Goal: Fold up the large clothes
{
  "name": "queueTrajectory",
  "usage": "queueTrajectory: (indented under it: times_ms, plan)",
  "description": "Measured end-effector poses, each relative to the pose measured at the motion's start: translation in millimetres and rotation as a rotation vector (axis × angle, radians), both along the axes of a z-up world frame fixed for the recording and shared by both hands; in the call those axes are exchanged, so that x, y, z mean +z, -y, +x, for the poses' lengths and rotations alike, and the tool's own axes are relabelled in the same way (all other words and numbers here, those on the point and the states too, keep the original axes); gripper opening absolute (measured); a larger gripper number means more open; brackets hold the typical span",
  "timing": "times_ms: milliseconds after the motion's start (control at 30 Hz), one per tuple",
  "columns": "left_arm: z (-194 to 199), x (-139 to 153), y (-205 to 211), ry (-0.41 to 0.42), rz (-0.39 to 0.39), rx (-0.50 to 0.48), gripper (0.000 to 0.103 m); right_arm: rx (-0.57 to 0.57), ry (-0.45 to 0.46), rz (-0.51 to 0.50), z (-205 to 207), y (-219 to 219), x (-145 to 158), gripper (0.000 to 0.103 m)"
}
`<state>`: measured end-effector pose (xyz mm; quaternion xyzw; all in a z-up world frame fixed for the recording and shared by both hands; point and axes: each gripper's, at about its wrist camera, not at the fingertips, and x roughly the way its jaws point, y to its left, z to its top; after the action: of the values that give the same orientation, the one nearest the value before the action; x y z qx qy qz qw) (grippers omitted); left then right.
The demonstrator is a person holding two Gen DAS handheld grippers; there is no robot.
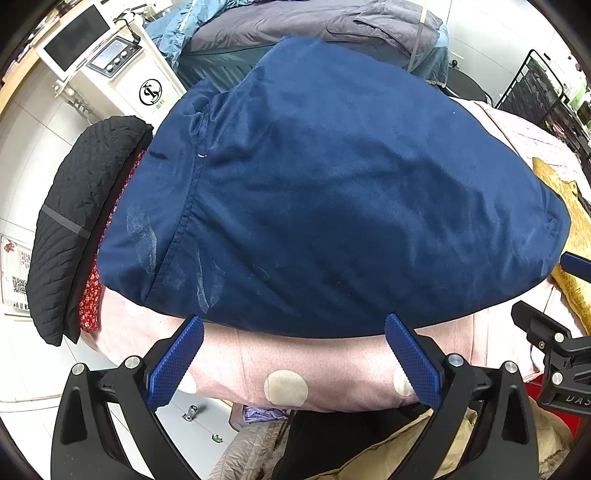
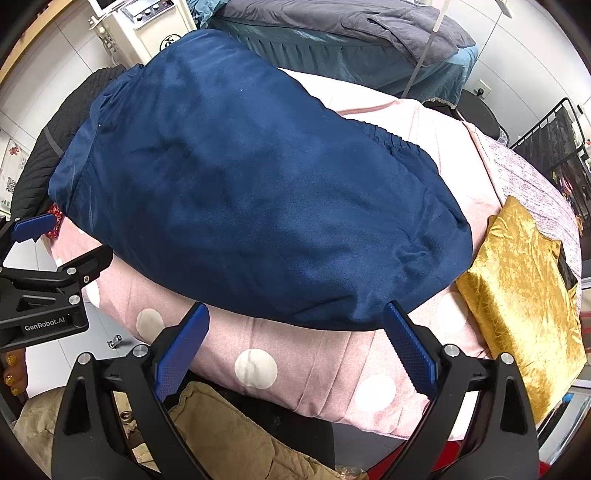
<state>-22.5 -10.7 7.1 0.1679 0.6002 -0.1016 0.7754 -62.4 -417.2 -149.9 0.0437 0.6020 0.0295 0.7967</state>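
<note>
A large navy blue garment (image 1: 325, 192) lies folded flat on a pink polka-dot cover (image 1: 258, 365); it also shows in the right wrist view (image 2: 251, 192). My left gripper (image 1: 293, 325) is open and empty, its blue pads just short of the garment's near edge. My right gripper (image 2: 295, 312) is open and empty at the near edge too, further right. Each gripper shows at the side of the other's view: the right gripper (image 1: 561, 343), the left gripper (image 2: 44, 280).
A folded gold garment (image 2: 524, 291) lies right of the blue one. A black quilted garment (image 1: 77, 221) over red floral fabric (image 1: 92, 295) hangs at the left edge. A white machine (image 1: 122, 70) and a grey-covered bed (image 1: 314, 26) stand behind. A black rack (image 2: 561, 136) is far right.
</note>
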Motion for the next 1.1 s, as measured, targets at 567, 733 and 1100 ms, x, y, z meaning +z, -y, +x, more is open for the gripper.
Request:
queueTrajectory:
  times_ms: [567,733,1100]
  plan:
    - [0.8,-2.0,-3.8,-0.003,0.001,0.008,0.097,0.005,0.001,0.0,-2.1,2.2,0.1,0.094]
    - [-0.3,-3.0,-5.2,-0.003,0.002,0.013,0.097,0.005,0.001,0.001,-2.4,2.6,-0.2,0.094]
    - [1.4,-8.8,-11.0,-0.016,0.012,0.019,0.097,0.011,-0.019,0.005,3.4,4.3,-5.4,0.094]
